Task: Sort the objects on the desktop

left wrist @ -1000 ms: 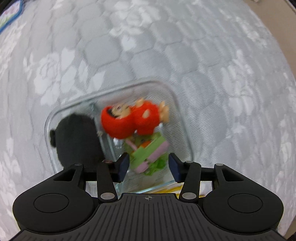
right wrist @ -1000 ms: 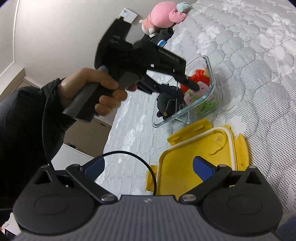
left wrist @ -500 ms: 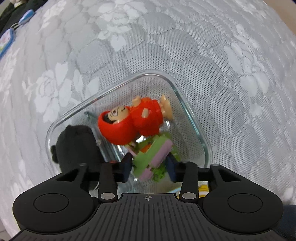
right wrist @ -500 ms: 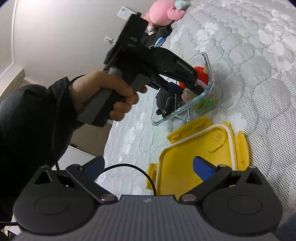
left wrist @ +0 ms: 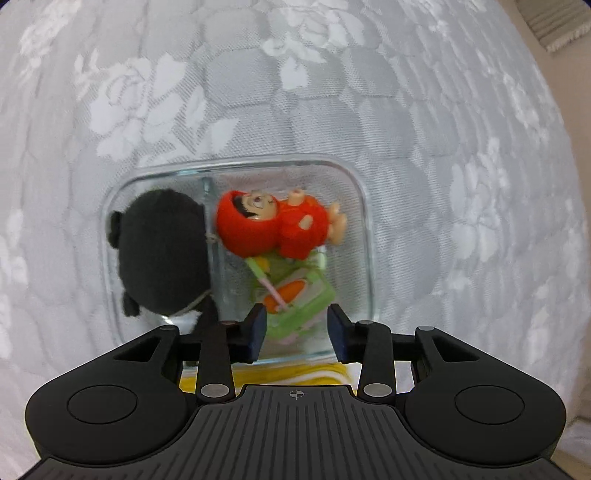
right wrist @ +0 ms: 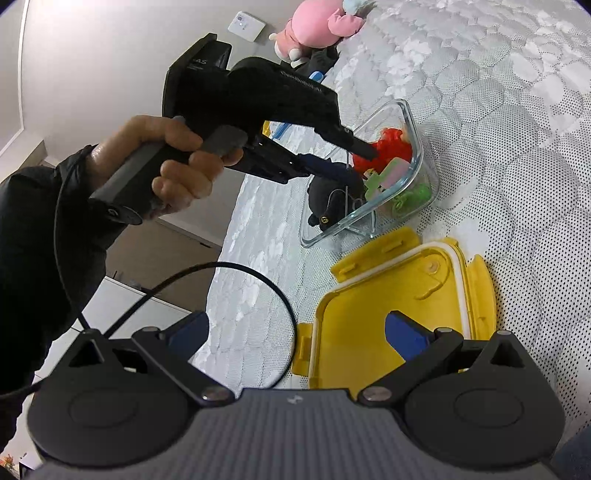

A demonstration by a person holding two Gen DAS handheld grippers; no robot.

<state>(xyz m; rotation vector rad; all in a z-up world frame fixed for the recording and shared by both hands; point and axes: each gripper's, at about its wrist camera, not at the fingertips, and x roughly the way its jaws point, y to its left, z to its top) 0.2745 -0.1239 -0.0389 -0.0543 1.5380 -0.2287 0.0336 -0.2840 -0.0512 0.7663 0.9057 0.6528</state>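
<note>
A clear glass container (left wrist: pixel 364 206) sits on the grey quilted surface. It holds a black plush toy (left wrist: pixel 162 254), a red-suited doll (left wrist: pixel 273 225) and a green and pink toy block (left wrist: pixel 299 299). My left gripper (left wrist: pixel 297 328) is open just above the block at the container's near edge, touching nothing. In the right wrist view the left gripper (right wrist: pixel 356 158) hovers over the container (right wrist: pixel 413 122). My right gripper (right wrist: pixel 295 328) is open and empty above the yellow lid (right wrist: pixel 406 291), which lies upside down in front of the container.
A pink plush (right wrist: pixel 317 26) and a dark item lie at the far end of the quilted surface. The surface's left edge drops off toward a wall and white furniture (right wrist: pixel 122 310). A black cable (right wrist: pixel 258 280) loops before the right gripper.
The left gripper closed on the green and pink block, then opened and drew back a little. The block now lies in the container. The right gripper stayed still.
</note>
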